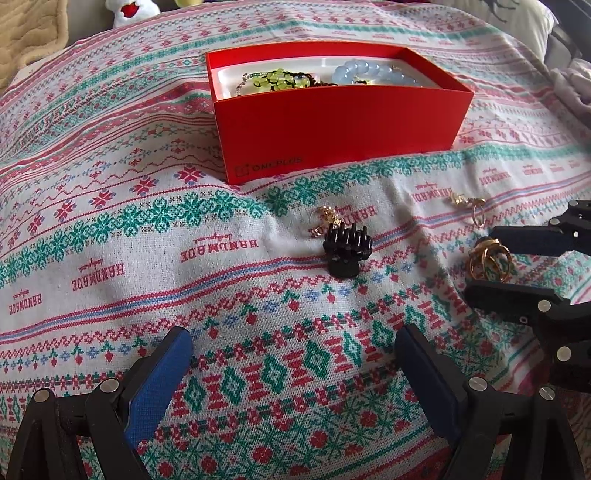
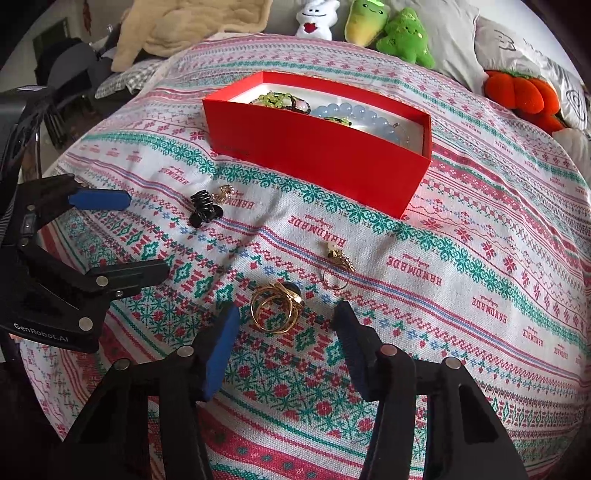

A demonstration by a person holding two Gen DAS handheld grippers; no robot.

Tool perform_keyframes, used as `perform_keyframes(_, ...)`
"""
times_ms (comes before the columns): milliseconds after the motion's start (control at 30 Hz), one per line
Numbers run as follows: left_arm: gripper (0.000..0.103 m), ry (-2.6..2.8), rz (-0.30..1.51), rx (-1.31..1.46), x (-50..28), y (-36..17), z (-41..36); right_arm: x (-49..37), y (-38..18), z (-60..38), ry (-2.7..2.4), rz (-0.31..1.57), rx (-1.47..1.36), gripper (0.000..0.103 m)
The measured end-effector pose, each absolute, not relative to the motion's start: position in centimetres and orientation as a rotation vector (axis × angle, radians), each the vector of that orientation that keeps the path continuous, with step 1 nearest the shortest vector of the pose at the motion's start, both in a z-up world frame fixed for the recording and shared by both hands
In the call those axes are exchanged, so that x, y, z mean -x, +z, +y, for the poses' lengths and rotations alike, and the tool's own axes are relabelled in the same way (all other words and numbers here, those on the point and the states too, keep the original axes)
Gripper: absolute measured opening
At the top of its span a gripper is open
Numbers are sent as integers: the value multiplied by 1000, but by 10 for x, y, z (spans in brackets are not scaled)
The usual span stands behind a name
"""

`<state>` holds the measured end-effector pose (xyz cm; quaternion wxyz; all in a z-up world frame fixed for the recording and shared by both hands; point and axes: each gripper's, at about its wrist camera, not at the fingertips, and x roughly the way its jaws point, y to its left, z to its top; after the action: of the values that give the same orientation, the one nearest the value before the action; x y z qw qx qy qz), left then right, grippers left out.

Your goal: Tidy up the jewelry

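A red box stands on the patterned cloth and holds green beads and a pale blue bead bracelet. On the cloth lie a black hair claw, a small gold earring beside it, a gold ring with a charm, and a gold ring cluster. My right gripper is open, its fingers on either side of the gold cluster. My left gripper is open and empty, short of the hair claw.
The patterned cloth covers a bed. Plush toys and an orange pumpkin plush lie at the far edge with grey pillows. A beige blanket lies at the back left.
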<state>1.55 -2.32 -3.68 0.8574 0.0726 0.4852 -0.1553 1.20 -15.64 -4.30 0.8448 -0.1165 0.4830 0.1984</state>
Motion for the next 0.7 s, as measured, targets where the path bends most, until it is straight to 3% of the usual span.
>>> perform_keyframes(133,91,-328,1017,-145,-18,-35,-28,-16,-42,-155,422,1021,242,31)
perform_keyframes(333,79,-337,993,-133,-25,-31,-35,-13,-38,-160,419,1020,233,30)
perform_keyframes(500,59,-359,976,-126,-32,-30,-43,-10,-34,-169,410,1018,218,31)
perform_keyframes(700,45,-394,961,-130,-39,-30,-51,-9,-33,-178,389,1027,202,30)
